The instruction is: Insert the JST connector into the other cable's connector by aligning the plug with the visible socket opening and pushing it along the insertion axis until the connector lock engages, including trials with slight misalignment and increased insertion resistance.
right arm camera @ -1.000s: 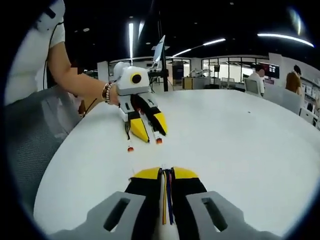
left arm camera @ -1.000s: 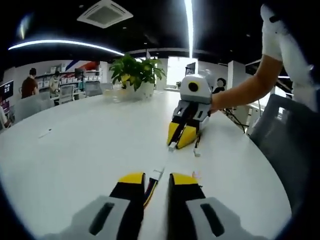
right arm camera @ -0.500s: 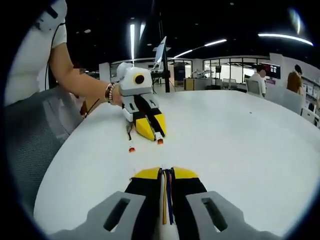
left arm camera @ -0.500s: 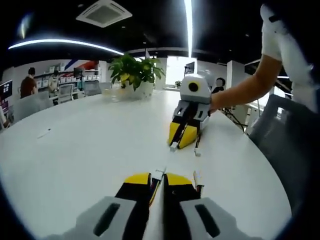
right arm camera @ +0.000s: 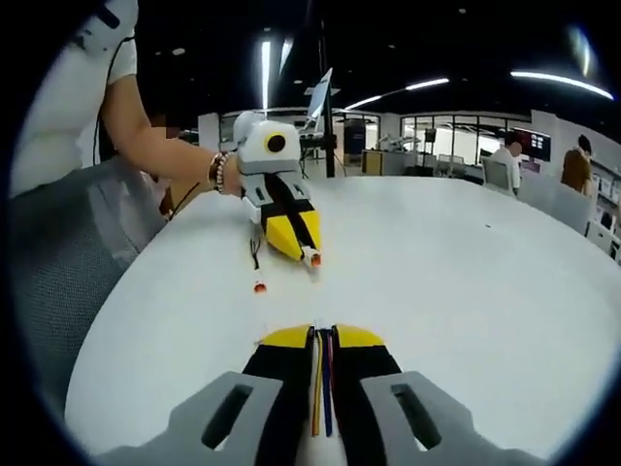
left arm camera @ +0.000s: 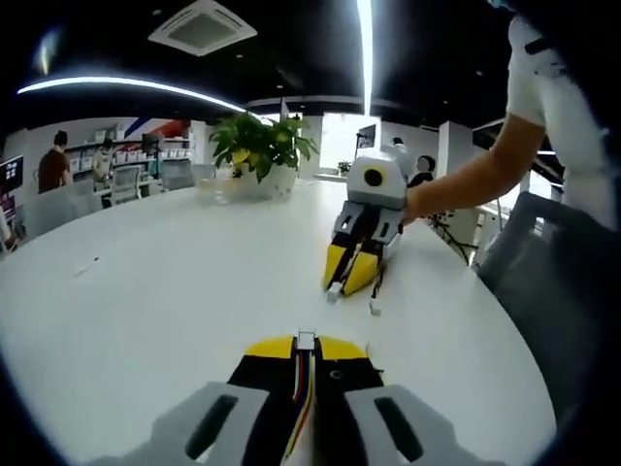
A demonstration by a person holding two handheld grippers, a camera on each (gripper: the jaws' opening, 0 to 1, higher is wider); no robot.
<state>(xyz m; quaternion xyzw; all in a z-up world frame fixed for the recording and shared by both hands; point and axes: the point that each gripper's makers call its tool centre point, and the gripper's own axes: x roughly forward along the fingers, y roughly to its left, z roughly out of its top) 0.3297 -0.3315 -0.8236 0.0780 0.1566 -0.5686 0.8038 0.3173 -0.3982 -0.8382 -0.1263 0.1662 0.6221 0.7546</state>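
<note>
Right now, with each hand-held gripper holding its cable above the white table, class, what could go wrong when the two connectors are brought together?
1. The left hand-held gripper clamps its cable with only the small white connector poking past the tips, so a push may slide it back.
2. The right hand-held gripper and the left one are still far apart on the table; closing that gap may leave plug and socket misaligned.

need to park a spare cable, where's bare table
Bare white round table stretches from the potted green plant toward the left gripper. It is crowded between both grippers, where the right gripper grips its wires and a loose cable end lies.
</note>
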